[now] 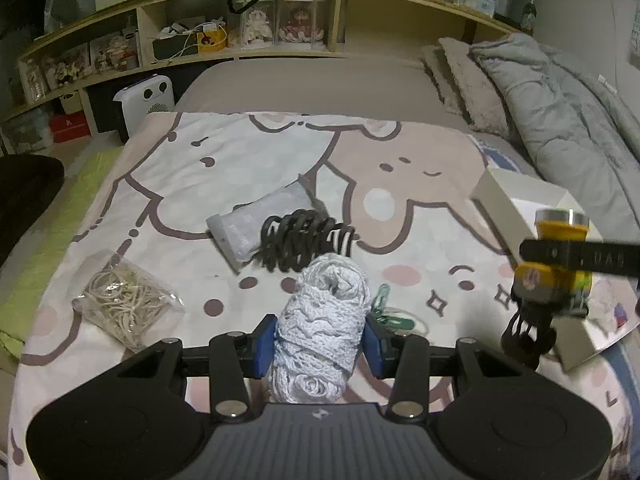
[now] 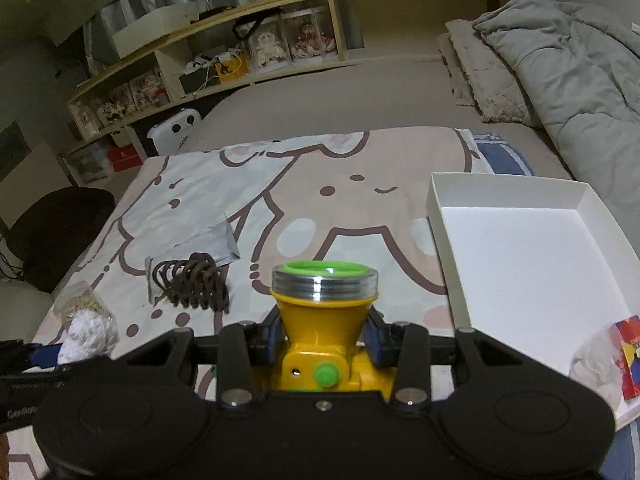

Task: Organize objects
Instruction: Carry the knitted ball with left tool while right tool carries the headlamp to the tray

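Note:
My left gripper is shut on a roll of white lace trim above the cartoon blanket. My right gripper is shut on a yellow flashlight with a green lens ring, held just left of the open white box. In the left wrist view the flashlight hangs at the right, over the box, with a black strap dangling below it. A black coiled cord lies on a grey pouch. A bag of rubber bands lies at the left. Green clips lie beside the lace.
The box holds a colourful packet at its near right corner. A grey duvet and pillows lie at the right. Wooden shelves with boxed dolls run along the back. A white heater stands left of the bed.

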Demonstrator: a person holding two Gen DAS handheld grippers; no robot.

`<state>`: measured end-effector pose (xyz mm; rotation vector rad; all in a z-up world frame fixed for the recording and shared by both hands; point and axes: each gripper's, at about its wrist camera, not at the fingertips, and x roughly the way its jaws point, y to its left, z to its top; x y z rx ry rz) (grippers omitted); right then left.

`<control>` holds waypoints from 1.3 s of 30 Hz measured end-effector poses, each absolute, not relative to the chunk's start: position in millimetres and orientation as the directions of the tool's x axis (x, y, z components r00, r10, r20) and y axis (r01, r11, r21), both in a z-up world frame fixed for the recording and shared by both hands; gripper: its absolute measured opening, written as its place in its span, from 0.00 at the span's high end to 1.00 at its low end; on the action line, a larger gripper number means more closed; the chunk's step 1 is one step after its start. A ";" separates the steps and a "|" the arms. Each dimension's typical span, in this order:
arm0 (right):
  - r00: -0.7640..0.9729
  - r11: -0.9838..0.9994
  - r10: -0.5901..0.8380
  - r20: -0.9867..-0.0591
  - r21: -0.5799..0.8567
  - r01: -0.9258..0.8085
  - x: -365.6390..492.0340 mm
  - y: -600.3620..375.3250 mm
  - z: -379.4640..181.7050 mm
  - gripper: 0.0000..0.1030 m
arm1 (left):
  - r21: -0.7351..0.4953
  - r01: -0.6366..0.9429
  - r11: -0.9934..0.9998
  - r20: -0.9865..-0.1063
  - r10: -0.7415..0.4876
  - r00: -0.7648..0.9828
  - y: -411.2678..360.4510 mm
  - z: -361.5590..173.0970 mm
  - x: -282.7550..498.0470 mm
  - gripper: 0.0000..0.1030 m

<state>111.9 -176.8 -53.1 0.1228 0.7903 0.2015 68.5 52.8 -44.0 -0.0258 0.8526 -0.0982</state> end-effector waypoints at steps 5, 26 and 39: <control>0.702 0.974 0.223 -0.677 0.186 -0.130 96.0 -180.9 -50.2 0.60 | -0.091 0.052 0.994 -0.740 -0.103 0.665 48.3 -39.2 67.1 0.55; 0.819 0.971 0.228 -0.527 0.181 -0.153 87.8 -213.7 -7.5 0.60 | -0.106 0.081 0.991 -0.653 -0.130 0.746 3.3 6.2 88.4 0.55; 0.872 0.982 0.120 -0.474 0.187 -0.034 104.4 -294.3 11.1 0.60 | -0.109 0.239 0.965 -0.616 -0.254 0.746 -96.4 20.8 116.2 0.55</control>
